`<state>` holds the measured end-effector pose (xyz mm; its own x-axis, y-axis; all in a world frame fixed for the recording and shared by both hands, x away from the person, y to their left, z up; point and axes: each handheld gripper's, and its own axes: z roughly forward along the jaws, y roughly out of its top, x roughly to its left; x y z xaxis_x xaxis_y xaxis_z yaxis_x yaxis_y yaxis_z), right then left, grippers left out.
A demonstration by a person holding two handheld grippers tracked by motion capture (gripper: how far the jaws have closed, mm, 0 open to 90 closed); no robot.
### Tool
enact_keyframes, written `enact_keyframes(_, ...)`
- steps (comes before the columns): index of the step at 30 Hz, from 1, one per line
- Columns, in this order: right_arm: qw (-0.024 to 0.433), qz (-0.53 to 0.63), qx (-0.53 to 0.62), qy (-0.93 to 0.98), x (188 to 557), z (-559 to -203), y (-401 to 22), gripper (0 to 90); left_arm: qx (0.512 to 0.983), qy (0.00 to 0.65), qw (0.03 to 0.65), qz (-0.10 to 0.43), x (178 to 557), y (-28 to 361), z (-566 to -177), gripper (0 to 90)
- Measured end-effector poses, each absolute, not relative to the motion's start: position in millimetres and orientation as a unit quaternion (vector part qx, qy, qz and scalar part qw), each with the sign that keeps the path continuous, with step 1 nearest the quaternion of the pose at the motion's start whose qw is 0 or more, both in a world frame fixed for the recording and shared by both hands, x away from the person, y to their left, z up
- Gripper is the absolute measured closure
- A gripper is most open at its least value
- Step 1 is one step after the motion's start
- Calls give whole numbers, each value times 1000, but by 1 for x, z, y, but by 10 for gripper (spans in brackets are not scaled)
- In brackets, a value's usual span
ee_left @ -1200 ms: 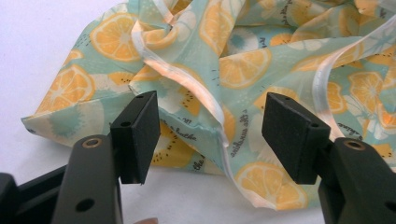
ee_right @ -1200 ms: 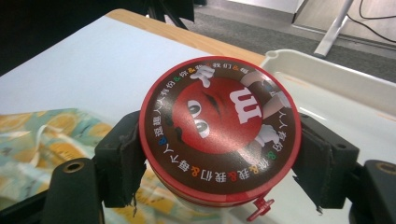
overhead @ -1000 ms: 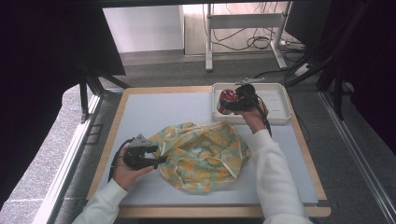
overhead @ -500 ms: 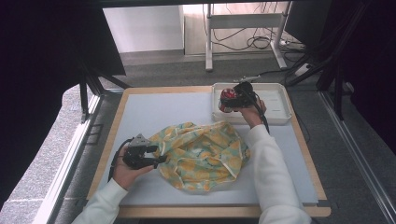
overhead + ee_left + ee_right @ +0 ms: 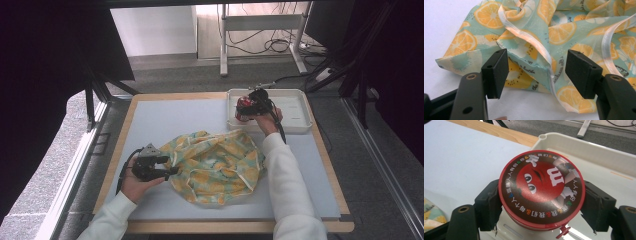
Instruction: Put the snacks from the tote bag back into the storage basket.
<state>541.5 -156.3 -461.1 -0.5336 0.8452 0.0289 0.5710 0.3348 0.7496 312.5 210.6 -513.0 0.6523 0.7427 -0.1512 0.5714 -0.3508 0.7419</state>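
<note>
Seemingly, the tin (image 5: 541, 188) is being pinched by the right gripper (image 5: 541, 207) over the tray (image 5: 599, 157); slipping is being risked while the left gripper (image 5: 536, 72) is being held open at the bag (image 5: 564, 32).

A pale blue mat (image 5: 165, 120) covers a wood-edged desk (image 5: 131, 112) standing on grey carpet (image 5: 165, 75). Beyond the desk, a white metal frame (image 5: 260, 22) rises from the floor, with black cables (image 5: 277, 45) coiled beneath it. Dark curtains (image 5: 45, 65) hang at both sides.
</note>
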Motion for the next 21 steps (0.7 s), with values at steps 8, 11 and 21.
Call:
enact_keyframes(8,187,352,441,804,542,-472,-150,259,816,401,401,106,313,210,-514,350)
enact_keyframes(11,186,348,440,807,543,-475,-148,259,817,401,401,107,313,210,-514,346)
enact_keyframes(21,182,339,434,815,543,-483,-141,255,816,401,404,101,314,212,-515,337)
